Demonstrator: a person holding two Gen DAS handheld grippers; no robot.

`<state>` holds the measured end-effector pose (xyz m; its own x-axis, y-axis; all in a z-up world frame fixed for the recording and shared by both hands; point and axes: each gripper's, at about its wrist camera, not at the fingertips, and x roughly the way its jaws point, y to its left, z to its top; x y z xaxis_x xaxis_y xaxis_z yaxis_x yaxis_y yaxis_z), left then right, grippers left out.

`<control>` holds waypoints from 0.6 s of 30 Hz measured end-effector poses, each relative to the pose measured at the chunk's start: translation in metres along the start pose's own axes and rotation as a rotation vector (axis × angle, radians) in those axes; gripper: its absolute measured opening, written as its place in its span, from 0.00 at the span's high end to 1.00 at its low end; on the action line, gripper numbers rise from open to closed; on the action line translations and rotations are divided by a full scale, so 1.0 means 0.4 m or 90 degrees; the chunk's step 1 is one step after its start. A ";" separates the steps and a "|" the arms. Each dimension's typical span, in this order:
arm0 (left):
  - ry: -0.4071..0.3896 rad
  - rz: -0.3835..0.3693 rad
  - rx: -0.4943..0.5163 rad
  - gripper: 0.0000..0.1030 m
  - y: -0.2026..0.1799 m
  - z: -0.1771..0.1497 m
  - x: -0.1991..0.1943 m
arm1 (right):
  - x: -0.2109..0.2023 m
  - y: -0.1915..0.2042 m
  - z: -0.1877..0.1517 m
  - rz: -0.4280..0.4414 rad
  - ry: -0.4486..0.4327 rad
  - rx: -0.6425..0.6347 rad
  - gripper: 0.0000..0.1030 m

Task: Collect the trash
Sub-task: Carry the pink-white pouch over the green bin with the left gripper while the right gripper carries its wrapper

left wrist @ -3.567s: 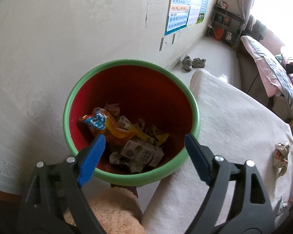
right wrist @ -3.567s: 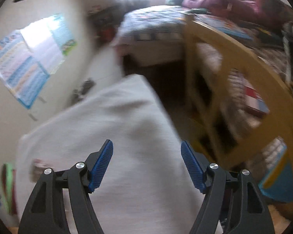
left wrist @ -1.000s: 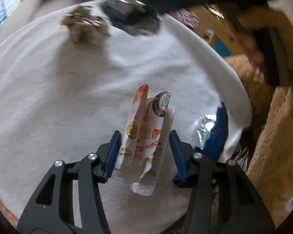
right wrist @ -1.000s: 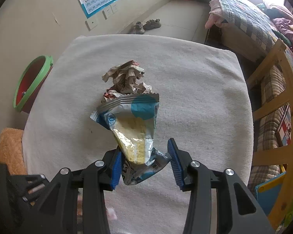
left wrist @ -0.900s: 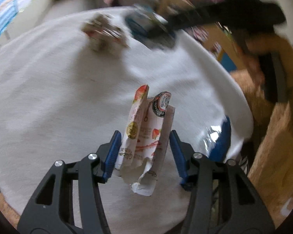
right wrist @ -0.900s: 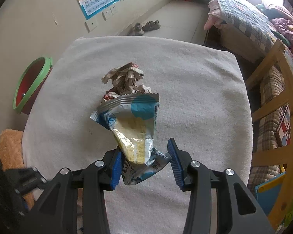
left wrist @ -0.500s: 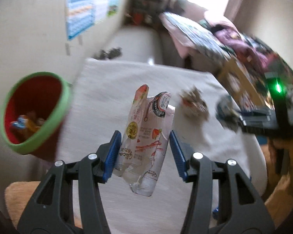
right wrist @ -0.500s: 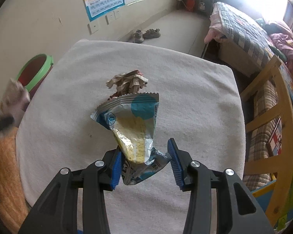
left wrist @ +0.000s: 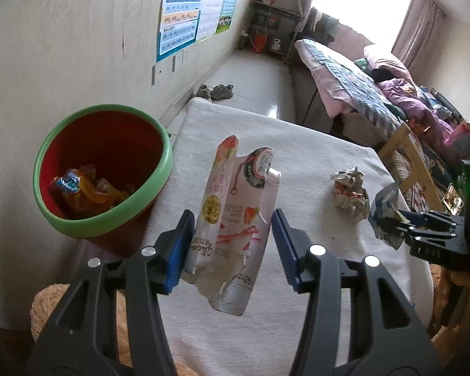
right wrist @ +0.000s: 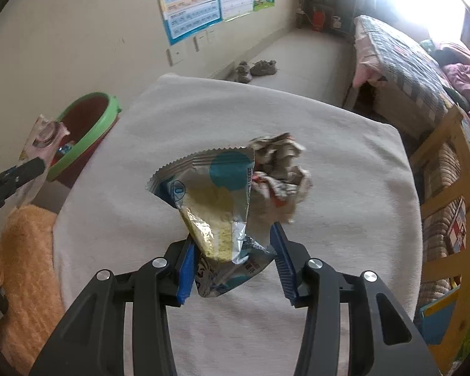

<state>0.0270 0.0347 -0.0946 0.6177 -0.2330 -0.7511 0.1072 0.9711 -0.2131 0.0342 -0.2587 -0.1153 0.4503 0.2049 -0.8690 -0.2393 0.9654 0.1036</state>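
While you hold both tools above the white cloth-covered counter, the room's pale wall carries a blue and white poster, and a bed with a patterned quilt stands beyond the counter's far side. Just beside the counter's left edge sits the round red bin with a green rim; it already contains crumpled wrappers, one orange and one blue. A pair of grey shoes lies on the floor past the counter's far edge.

Your left claw is clenched on a pink and white strawberry-print pouch, which stands upright between the blue pads, clear of the counter and just right of the bin. Your right claw is grasping a silver, blue and yellow foil snack wrapper by its lower end, the zigzag edge fanning upward. In the left wrist view that claw and its wrapper appear at the counter's right side.

One crumpled ball of printed paper rests on the counter, ungripped, just beyond the foil wrapper in the right wrist view. An orange fluffy cushion shows below the counter's near left corner.
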 end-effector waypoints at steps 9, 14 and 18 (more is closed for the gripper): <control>0.008 0.022 -0.020 0.52 0.038 0.000 0.023 | 0.016 0.091 0.045 0.058 -0.002 0.007 0.58; 0.014 0.067 -0.067 0.52 0.124 0.018 0.035 | 0.043 0.171 0.102 0.099 -0.003 -0.007 0.58; 0.018 0.096 -0.091 0.52 0.193 0.030 0.041 | 0.086 0.251 0.167 0.148 -0.001 0.010 0.58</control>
<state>0.0548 0.1064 -0.1157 0.5957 -0.0892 -0.7982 -0.0972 0.9785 -0.1820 0.0833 -0.1439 -0.1025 0.3860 0.4226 -0.8200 -0.3232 0.8945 0.3089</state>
